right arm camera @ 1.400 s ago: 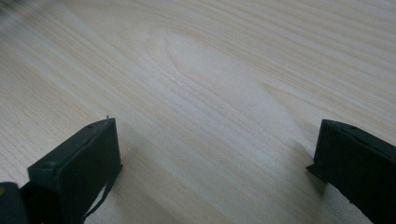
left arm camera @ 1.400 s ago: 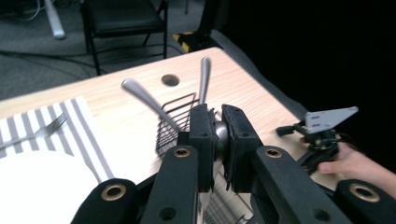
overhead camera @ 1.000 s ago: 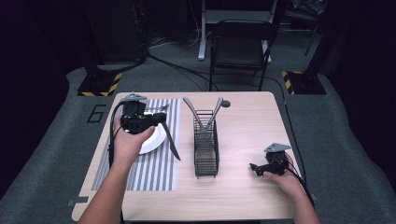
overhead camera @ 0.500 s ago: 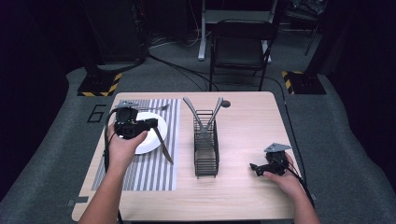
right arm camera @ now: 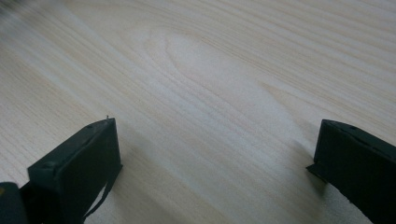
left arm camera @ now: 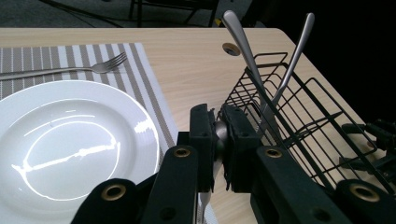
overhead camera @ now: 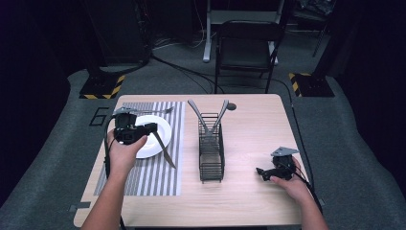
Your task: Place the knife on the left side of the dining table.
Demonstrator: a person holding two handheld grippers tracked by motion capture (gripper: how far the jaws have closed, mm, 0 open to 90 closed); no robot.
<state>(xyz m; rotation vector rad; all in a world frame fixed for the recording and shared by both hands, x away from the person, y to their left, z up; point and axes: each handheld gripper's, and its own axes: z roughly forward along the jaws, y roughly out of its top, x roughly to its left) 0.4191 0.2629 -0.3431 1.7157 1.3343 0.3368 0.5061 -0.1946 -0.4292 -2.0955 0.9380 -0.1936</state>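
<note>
Left tool (overhead camera: 152,128) — clamped on knife (overhead camera: 165,151) — has sunk toward plate (overhead camera: 160,125); right tool (right arm camera: 215,163) apart.

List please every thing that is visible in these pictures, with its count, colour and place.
knife: 1, silver, held by left gripper over placemat beside plate
plate: 1, white, on placemat
fork: 1, silver, on placemat behind plate
placemat: 1, grey-white striped, table's left part
rack: 1, black wire, table centre
utensils: 2, silver, leaning in rack
table: 1, light wood
chair: 1, black, behind table
left gripper: 1, black, fingers shut on knife
right gripper: 1, black, open, on table's right
</note>
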